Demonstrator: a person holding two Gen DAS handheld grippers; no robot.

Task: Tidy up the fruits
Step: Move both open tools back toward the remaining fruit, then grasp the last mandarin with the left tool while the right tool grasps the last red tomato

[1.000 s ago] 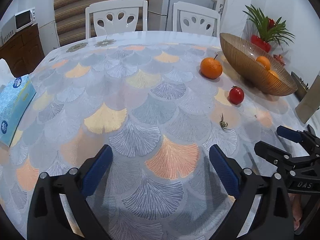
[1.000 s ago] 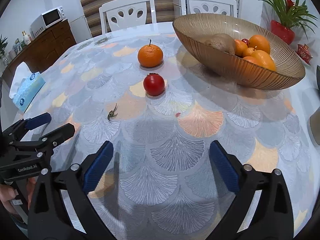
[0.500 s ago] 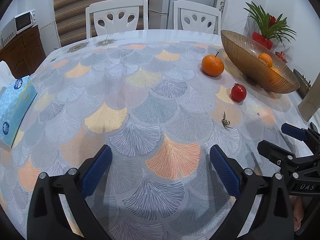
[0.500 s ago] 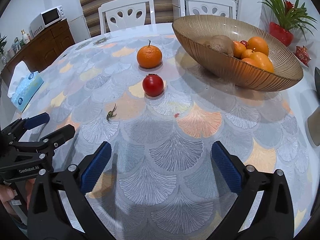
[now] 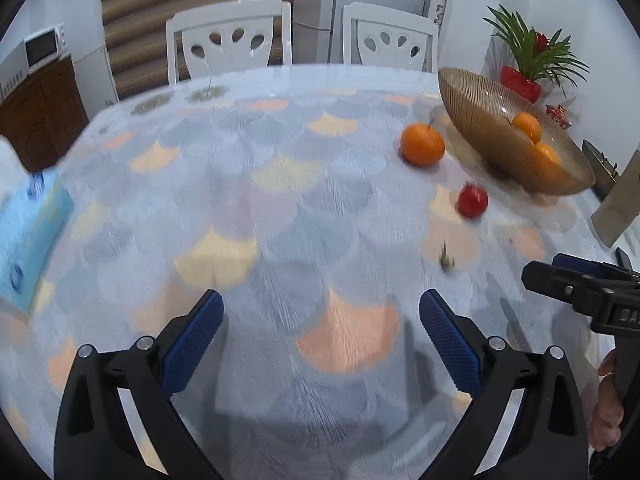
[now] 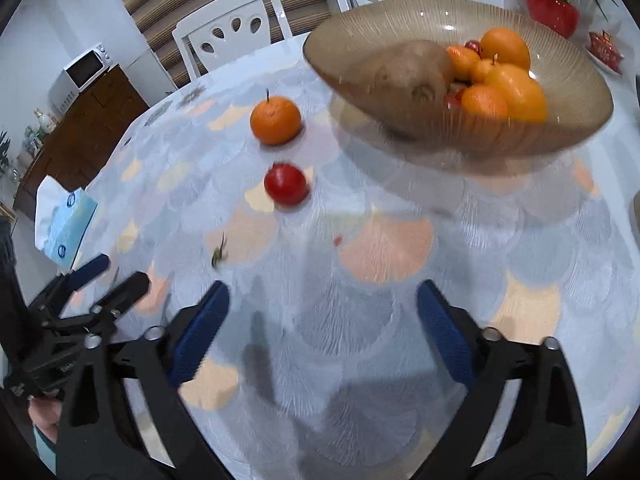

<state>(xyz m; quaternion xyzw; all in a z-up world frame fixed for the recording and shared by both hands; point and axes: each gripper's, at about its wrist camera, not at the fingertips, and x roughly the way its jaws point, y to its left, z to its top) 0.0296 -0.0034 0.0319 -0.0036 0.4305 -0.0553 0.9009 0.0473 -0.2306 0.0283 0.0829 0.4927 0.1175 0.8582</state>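
Observation:
An orange (image 6: pixel 275 120) (image 5: pixel 423 145) and a small red fruit (image 6: pixel 286 184) (image 5: pixel 472 200) lie loose on the patterned tablecloth, left of the ribbed amber bowl (image 6: pixel 568 76) (image 5: pixel 480 120). The bowl holds several oranges (image 6: pixel 505 47) and a brown fruit (image 6: pixel 408 70). A small green stem (image 6: pixel 219 252) (image 5: pixel 447 258) lies nearer to me. My right gripper (image 6: pixel 323 312) is open and empty, hovering short of the red fruit. My left gripper (image 5: pixel 321 320) is open and empty over the table's middle. Each gripper appears at the edge of the other's view.
A blue tissue box (image 5: pixel 28 236) (image 6: pixel 68 224) sits at the table's left edge. Two white chairs (image 5: pixel 230 36) (image 5: pixel 390 36) stand behind the table. A red pot with a plant (image 5: pixel 522 80) stands beyond the bowl. A brown board (image 5: pixel 618 208) leans at the right edge.
The right gripper has moved forward and tilted toward the red fruit and bowl, which now look larger. The left view has shifted slightly and blurred. Both grippers stay open.

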